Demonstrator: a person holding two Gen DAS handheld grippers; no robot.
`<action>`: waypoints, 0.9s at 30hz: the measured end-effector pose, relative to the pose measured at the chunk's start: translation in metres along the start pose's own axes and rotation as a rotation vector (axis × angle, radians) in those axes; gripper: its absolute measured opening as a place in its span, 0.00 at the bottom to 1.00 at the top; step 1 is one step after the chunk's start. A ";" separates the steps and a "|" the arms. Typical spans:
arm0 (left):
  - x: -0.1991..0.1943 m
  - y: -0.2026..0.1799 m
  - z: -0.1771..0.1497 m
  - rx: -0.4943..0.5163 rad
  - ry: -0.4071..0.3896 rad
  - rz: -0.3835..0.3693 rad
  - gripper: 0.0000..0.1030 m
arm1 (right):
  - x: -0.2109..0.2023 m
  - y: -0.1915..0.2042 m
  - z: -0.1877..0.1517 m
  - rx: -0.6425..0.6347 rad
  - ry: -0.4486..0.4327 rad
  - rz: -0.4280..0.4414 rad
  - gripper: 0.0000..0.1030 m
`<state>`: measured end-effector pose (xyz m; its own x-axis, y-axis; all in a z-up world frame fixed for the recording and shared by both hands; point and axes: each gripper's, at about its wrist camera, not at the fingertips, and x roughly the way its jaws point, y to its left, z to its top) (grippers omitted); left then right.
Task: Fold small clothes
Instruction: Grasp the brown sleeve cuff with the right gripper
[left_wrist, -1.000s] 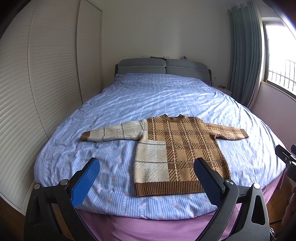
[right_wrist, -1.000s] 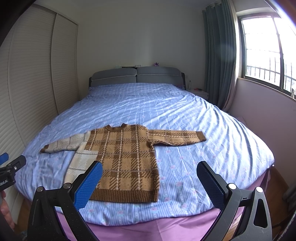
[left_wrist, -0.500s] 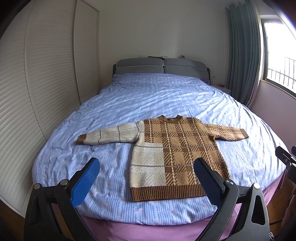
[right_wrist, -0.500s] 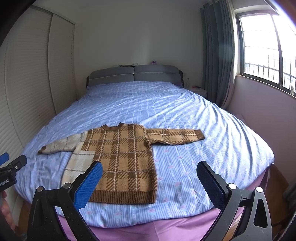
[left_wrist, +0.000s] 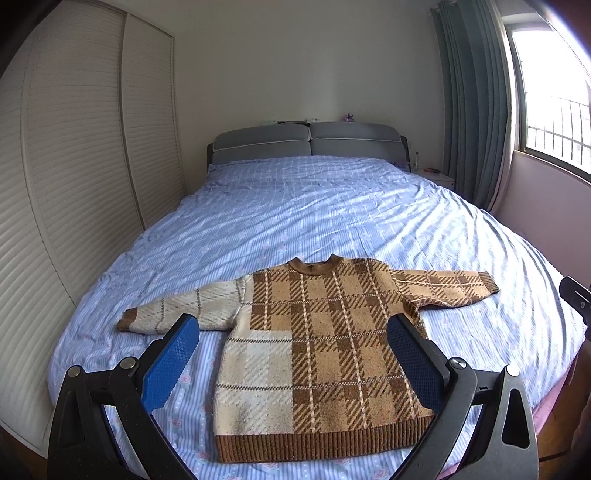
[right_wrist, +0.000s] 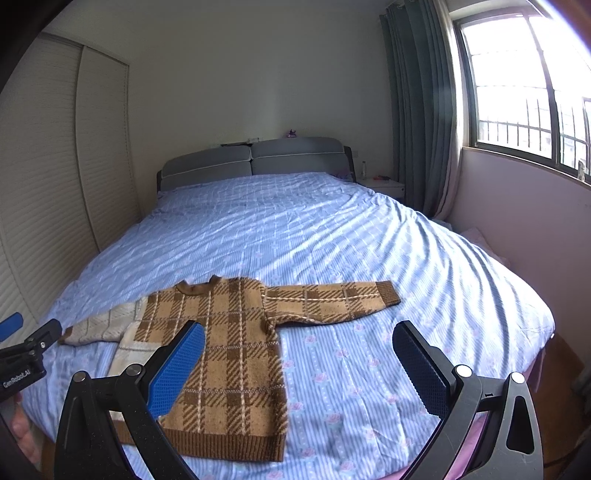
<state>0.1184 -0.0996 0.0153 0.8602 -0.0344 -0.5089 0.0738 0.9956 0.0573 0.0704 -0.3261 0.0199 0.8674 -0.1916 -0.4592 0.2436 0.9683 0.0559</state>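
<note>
A small brown and cream plaid sweater (left_wrist: 321, 350) lies flat, face up, near the foot of the bed, both sleeves spread out sideways; it also shows in the right wrist view (right_wrist: 229, 350). My left gripper (left_wrist: 291, 332) is open and empty, hovering above the sweater's lower body. My right gripper (right_wrist: 299, 339) is open and empty, above the sweater's right side and the bare sheet beside it. The cream left sleeve (left_wrist: 181, 314) and brown right sleeve (right_wrist: 332, 301) lie straight.
The bed (left_wrist: 332, 206) has a blue striped sheet and a grey headboard (left_wrist: 308, 142). Louvered wardrobe doors (left_wrist: 74, 184) run along the left. A curtain (right_wrist: 421, 122) and window (right_wrist: 524, 85) are at the right, with a nightstand (right_wrist: 384, 186) by the headboard.
Both grippers have moved forward toward the bed, so the sweater sits closer and larger under them. Both stay open. The sweater has not moved.
</note>
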 end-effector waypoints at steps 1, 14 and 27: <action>0.008 -0.009 0.004 0.004 -0.003 -0.013 1.00 | 0.008 -0.006 0.003 0.009 -0.001 -0.006 0.99; 0.151 -0.126 0.046 0.028 -0.081 -0.060 1.00 | 0.153 -0.096 0.026 0.104 -0.001 -0.130 0.98; 0.260 -0.203 0.026 0.046 -0.027 -0.066 1.00 | 0.316 -0.201 -0.028 0.429 0.133 -0.152 0.64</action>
<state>0.3403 -0.3130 -0.1059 0.8659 -0.1030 -0.4896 0.1536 0.9861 0.0642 0.2830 -0.5768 -0.1611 0.7519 -0.2769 -0.5983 0.5449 0.7719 0.3275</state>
